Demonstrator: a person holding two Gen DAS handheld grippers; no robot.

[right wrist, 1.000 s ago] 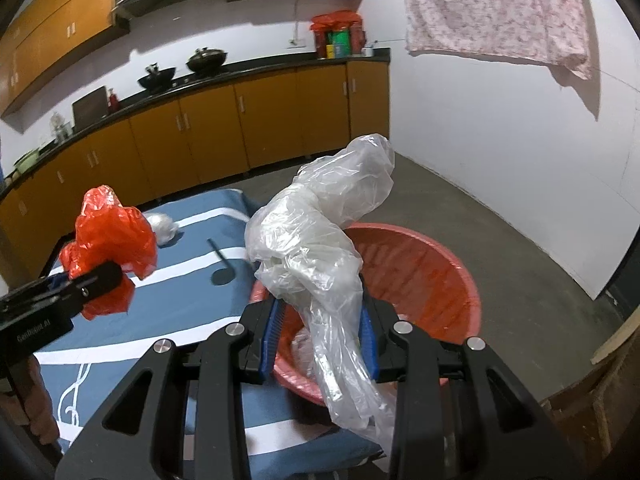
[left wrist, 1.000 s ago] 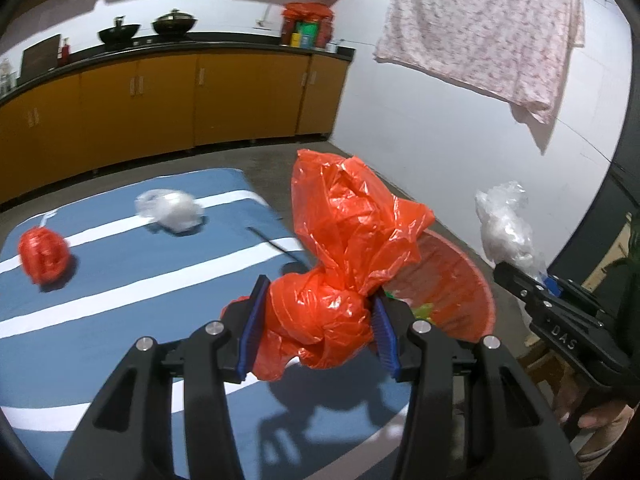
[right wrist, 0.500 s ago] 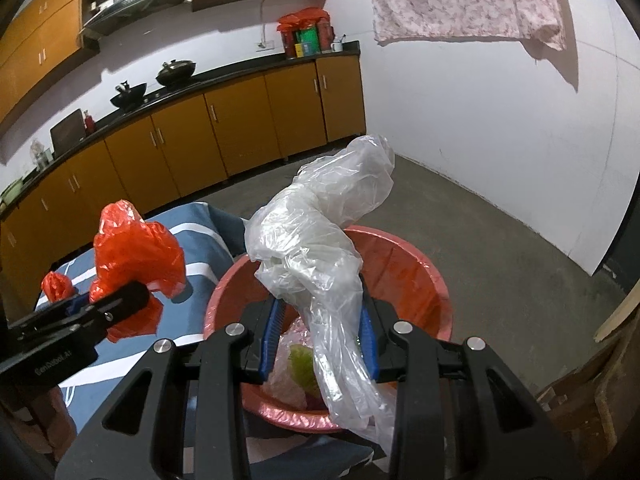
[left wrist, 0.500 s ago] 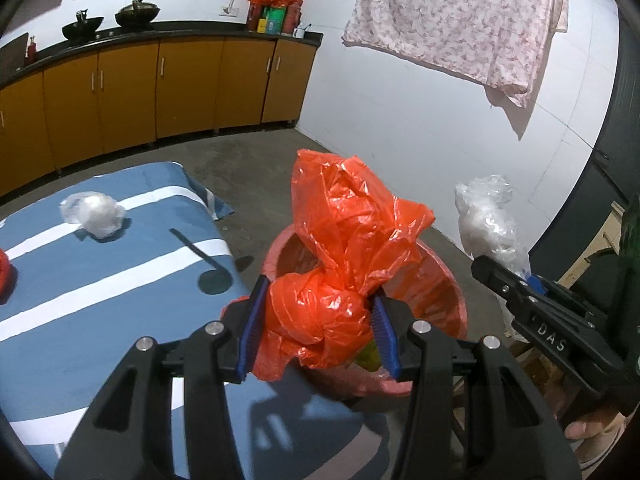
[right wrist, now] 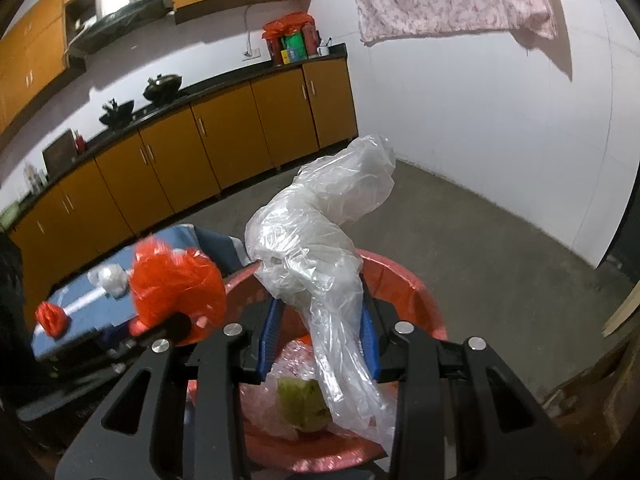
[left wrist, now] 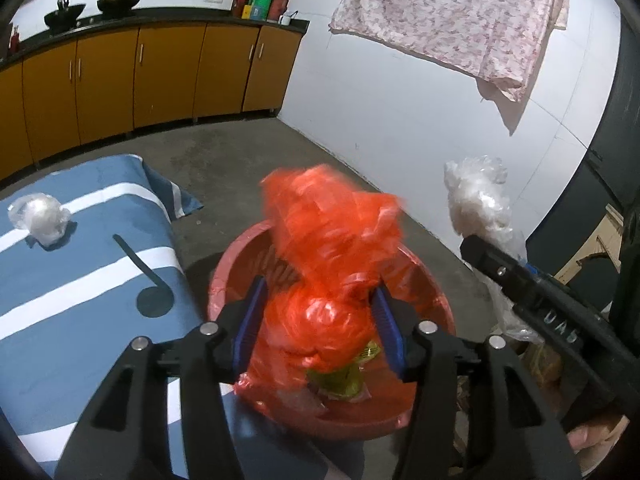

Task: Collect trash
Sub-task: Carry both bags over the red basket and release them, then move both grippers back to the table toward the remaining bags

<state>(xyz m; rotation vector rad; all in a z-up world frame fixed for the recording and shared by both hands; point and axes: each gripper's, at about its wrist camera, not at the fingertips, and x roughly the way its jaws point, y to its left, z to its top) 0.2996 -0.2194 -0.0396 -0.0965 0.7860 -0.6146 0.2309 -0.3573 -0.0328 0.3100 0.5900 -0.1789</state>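
My left gripper [left wrist: 318, 330] hangs over the red basin [left wrist: 240, 252] with its jaws spread wider than the orange plastic bag [left wrist: 328, 248], which is blurred and sits loose between them. My right gripper [right wrist: 320, 332] is shut on a clear plastic bag [right wrist: 320, 232] above the same basin [right wrist: 416, 300]. Green and clear trash [right wrist: 304, 400] lies in the basin. The orange bag also shows in the right wrist view [right wrist: 176, 284], and the clear bag in the left wrist view [left wrist: 478, 200].
A blue striped table cloth [left wrist: 80, 280] carries a crumpled clear bag [left wrist: 38, 218] and, in the right wrist view, a small red bag [right wrist: 52, 316]. Orange cabinets [left wrist: 160, 72] line the back wall. A floral cloth [left wrist: 448, 20] hangs on the white wall.
Both grippers moved from over the table to above the basin. The left jaws have opened and the orange bag is slipping down, blurred. The right gripper still holds the clear bag.
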